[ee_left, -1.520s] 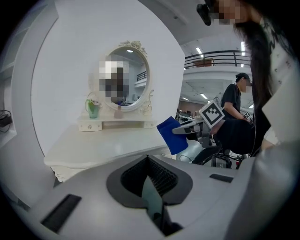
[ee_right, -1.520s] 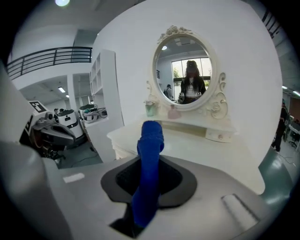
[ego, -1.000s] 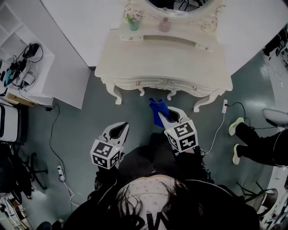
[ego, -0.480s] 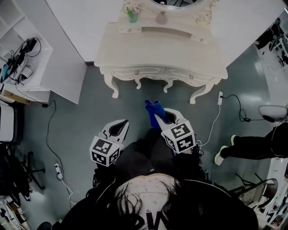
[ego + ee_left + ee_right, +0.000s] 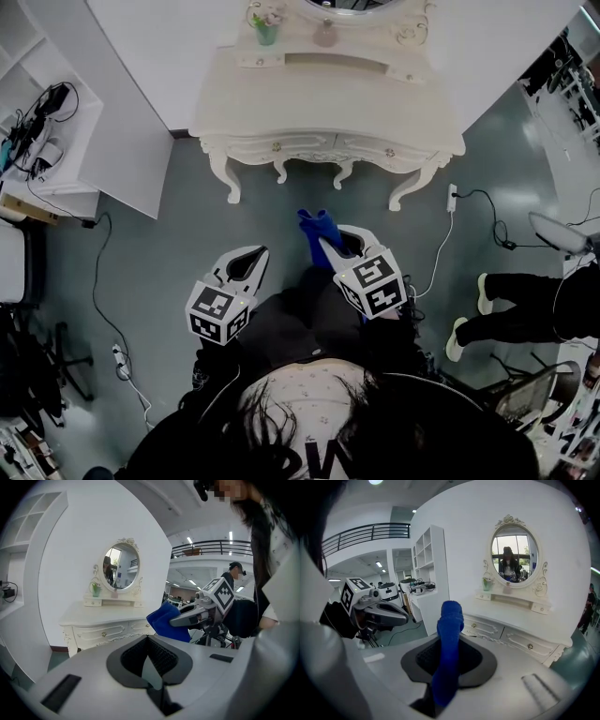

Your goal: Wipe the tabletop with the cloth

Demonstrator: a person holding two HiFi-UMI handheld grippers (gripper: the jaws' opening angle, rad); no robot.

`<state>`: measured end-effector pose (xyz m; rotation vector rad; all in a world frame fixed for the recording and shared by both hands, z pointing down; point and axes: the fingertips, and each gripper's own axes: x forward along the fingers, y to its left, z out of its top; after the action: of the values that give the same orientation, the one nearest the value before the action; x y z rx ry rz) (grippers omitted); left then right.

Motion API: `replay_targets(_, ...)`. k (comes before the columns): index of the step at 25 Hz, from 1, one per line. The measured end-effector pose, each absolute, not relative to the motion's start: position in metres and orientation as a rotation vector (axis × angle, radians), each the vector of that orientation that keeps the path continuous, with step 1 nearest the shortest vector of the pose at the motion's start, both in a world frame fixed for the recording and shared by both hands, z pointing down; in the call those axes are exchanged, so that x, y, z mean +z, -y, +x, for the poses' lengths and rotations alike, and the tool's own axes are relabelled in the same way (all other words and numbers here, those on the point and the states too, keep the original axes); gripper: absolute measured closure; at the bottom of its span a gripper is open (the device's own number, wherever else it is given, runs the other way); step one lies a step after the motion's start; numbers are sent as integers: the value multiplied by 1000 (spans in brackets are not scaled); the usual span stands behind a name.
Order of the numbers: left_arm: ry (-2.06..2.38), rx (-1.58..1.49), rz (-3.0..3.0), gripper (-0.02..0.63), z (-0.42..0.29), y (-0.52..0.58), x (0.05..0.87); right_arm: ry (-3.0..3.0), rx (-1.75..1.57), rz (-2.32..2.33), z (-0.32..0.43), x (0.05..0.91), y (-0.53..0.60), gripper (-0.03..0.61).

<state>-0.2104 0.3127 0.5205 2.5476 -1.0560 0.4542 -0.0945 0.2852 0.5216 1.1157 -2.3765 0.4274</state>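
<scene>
Cloth (image 5: 315, 226) sits pinched in the right tongs (image 5: 325, 243); left tongs (image 5: 257, 256) closed, empty; white bench (image 5: 328, 103) ahead across grey floor (image 5: 159, 262).

Cream dressing table (image 5: 328, 103) (curved legs) bears a green cup (image 5: 267, 34) and bottle (image 5: 325, 37).

Grey grippers (image 5: 253, 255) (image 5: 330, 246) — black-white marker cubes (image 5: 221, 315), dark clothes (image 5: 291, 330)
</scene>
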Motion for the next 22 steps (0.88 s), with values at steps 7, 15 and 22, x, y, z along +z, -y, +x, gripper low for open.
replay_targets(7, 1044, 443, 2581, 614, -203, -306, 516, 2378, 411, 1123, -91, 519, -284, 503)
replay_targets(15, 1052, 445, 2586, 614, -201, -302, 511, 2377, 410, 1130, -86, 515, -282, 503)
replay_targets(22, 1060, 446, 2580, 614, -197, -295, 515, 2371, 423, 1184, -63, 513, -270, 503)
